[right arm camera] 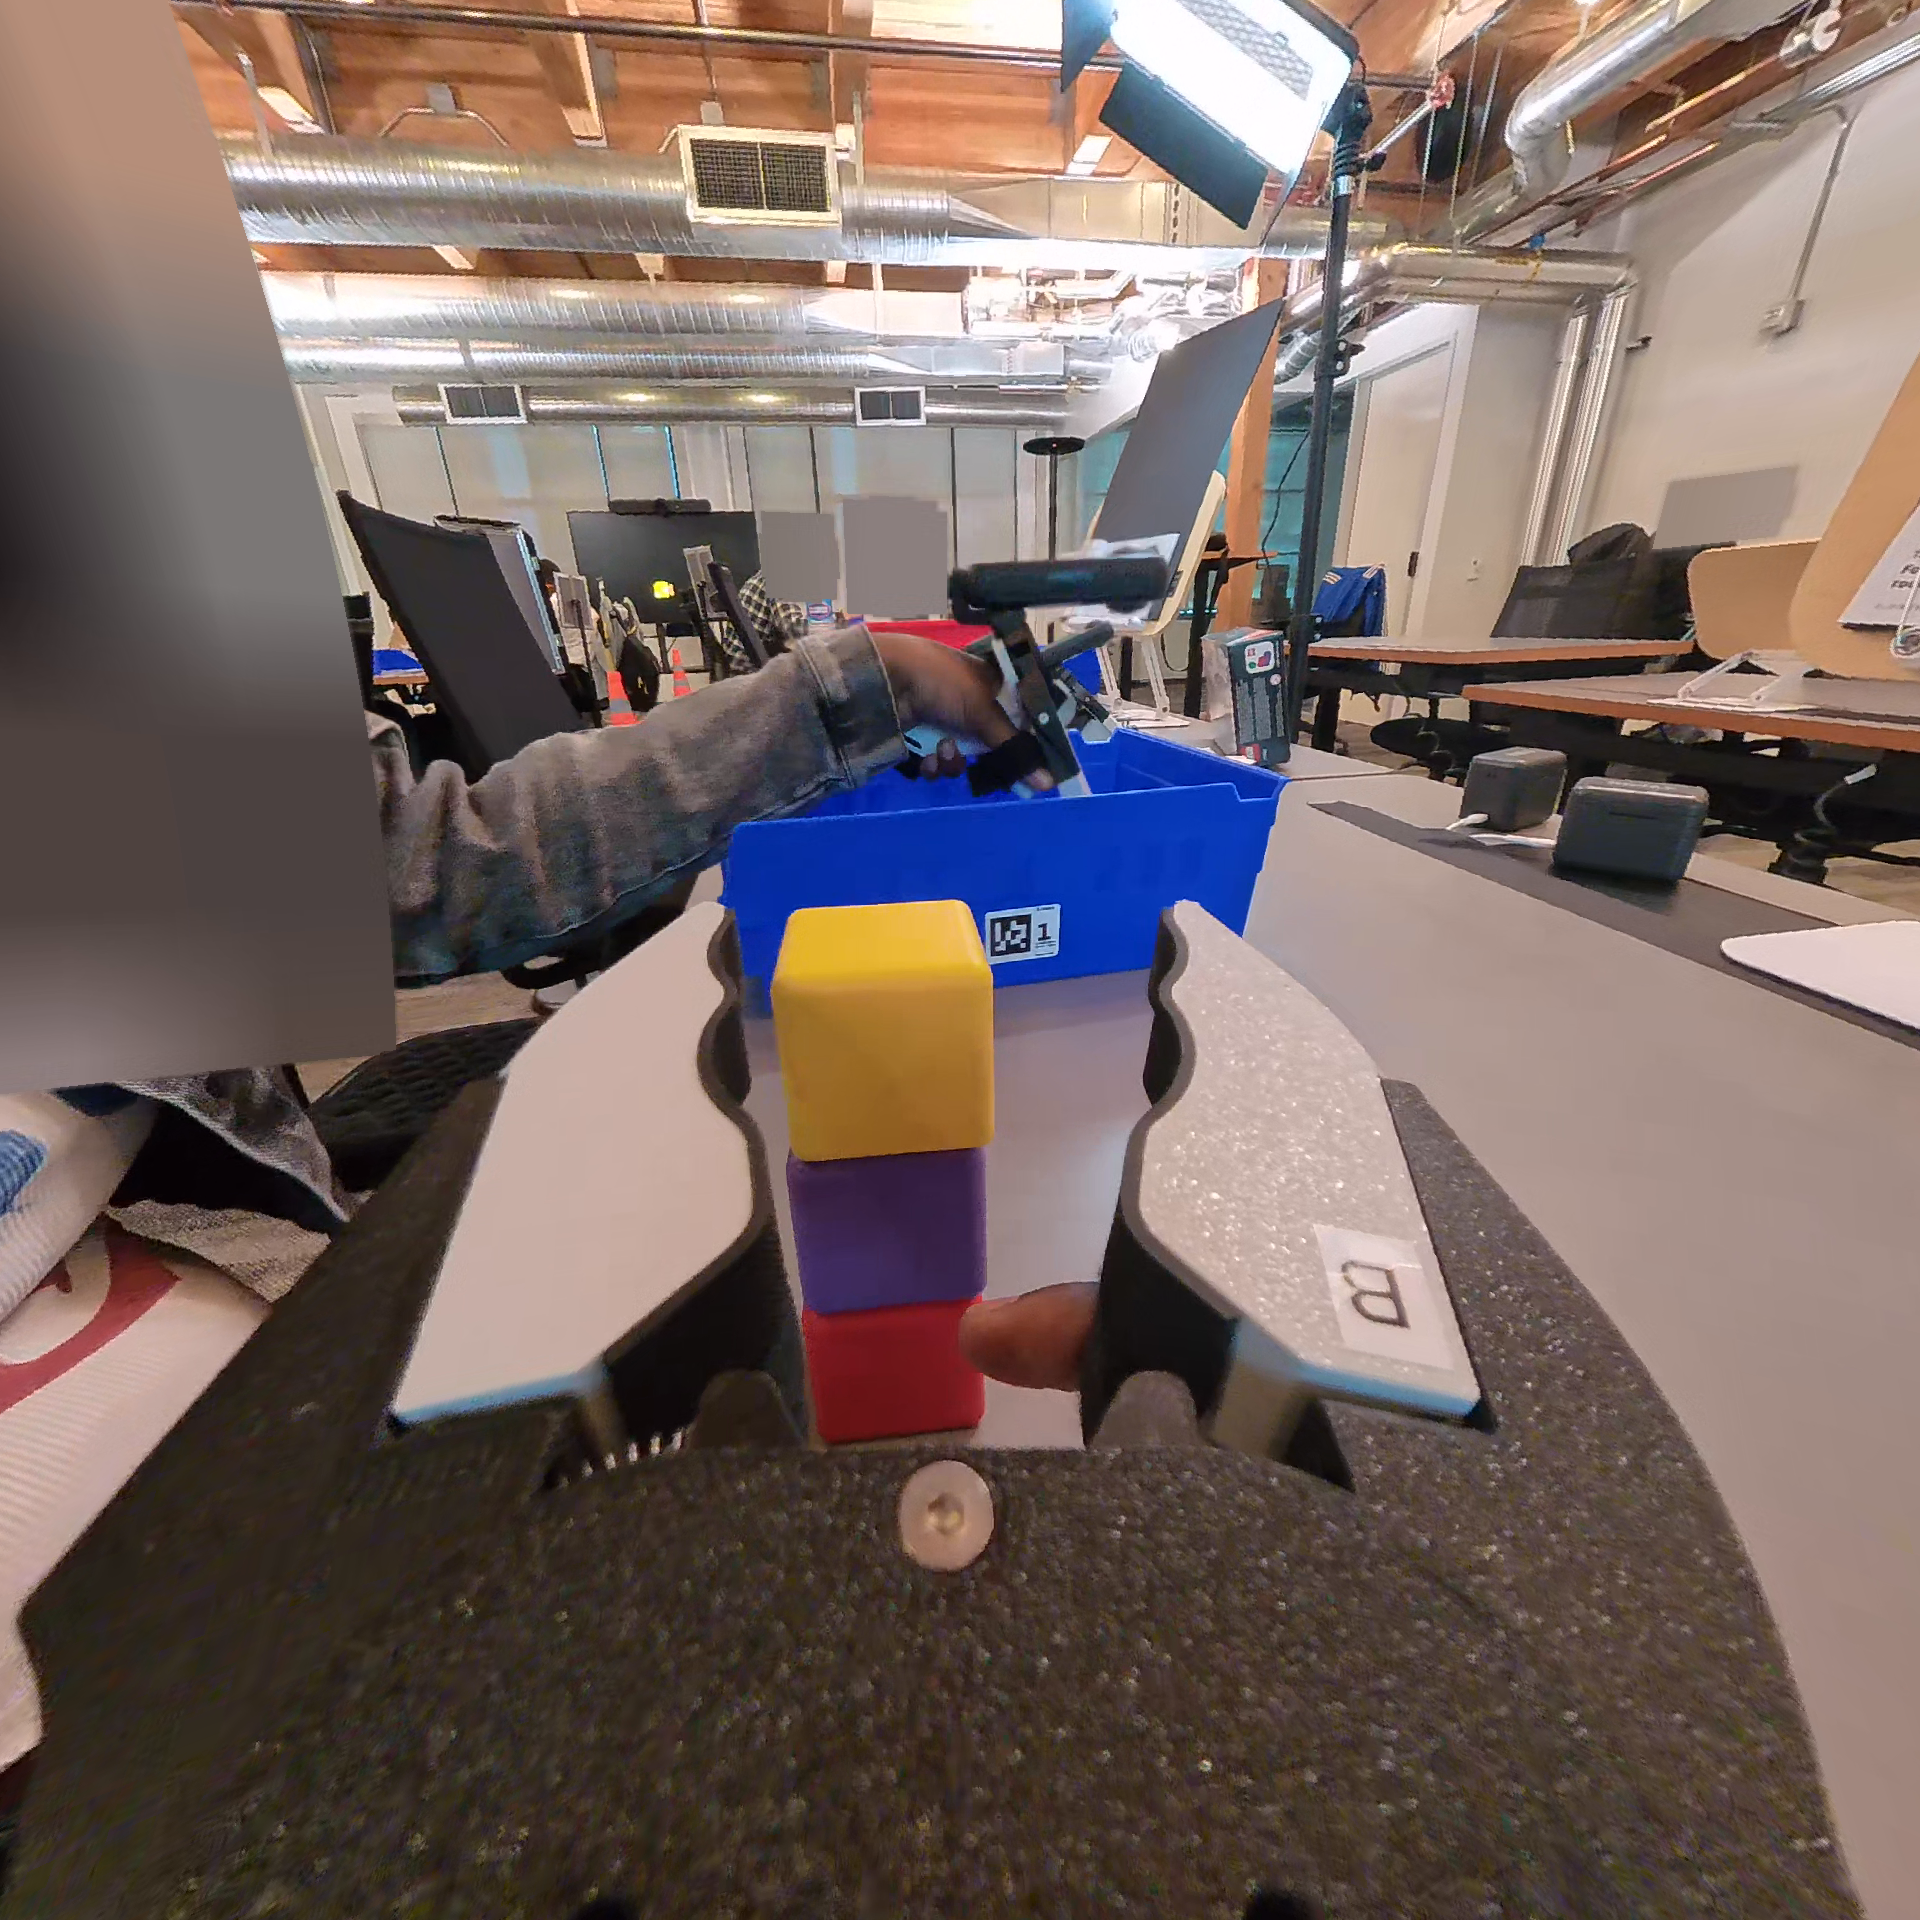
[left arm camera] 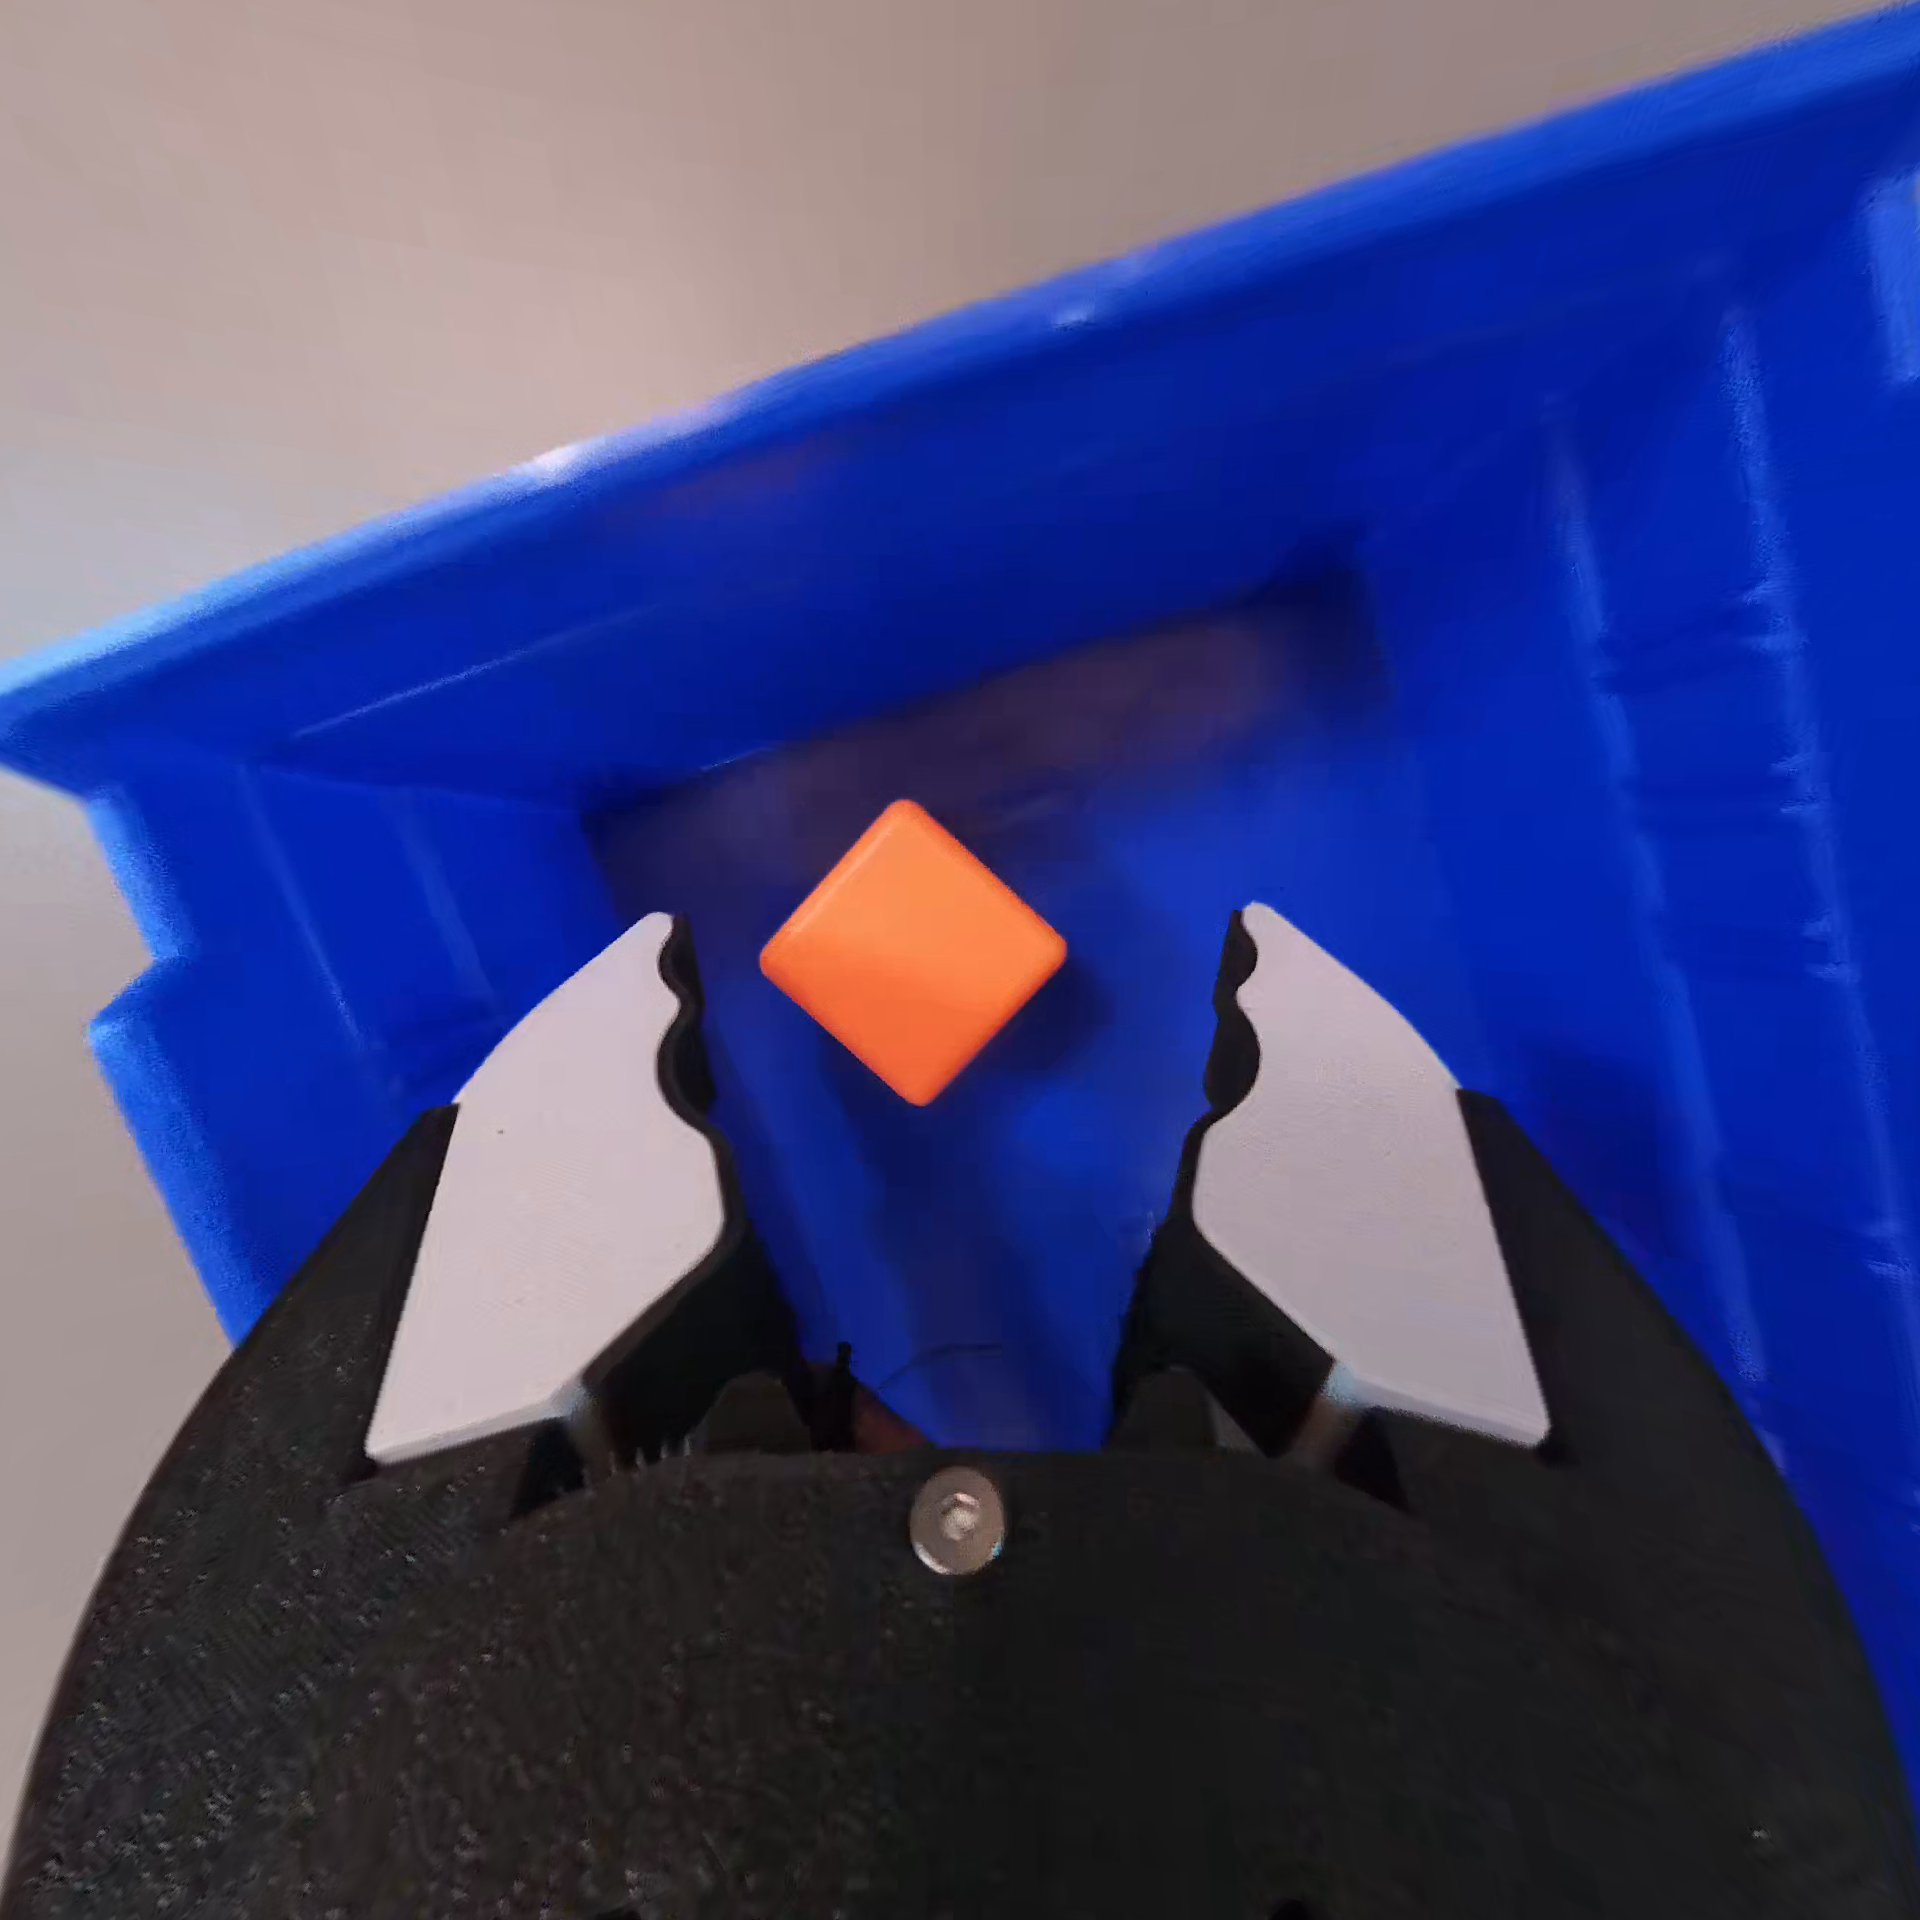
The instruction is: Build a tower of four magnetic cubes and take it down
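Three cubes stand stacked on the grey table (right arm camera: pixel 1558 1091) between the spread fingers of the right gripper (right arm camera: pixel 948 971): a red cube (right arm camera: pixel 891 1371) at the base, a purple cube (right arm camera: pixel 885 1231) above it, and a yellow cube (right arm camera: pixel 883 1029) on top. The pads stand clear on both sides of the stack and nothing is clamped. Beyond the stack sits a blue bin (right arm camera: pixel 997 862), into which the left gripper (left arm camera: pixel 956 920) reaches. Its fingers are likewise wide apart, straddling an orange cube (left arm camera: pixel 912 951) that lies on the bin floor, turned corner-on to the jaws and touching neither pad.

Judged from their look, the cubes are small, rigid, smooth plastic with rounded edges, probably light and somewhat slippery. The orange cube is best taken across two flat opposite faces, which calls for turning the gripper, since a grip on corners would likely let it twist out. Magnetic pull may snap it onto the stack, so the tower should be steadied low while the fourth cube is lowered squarely.
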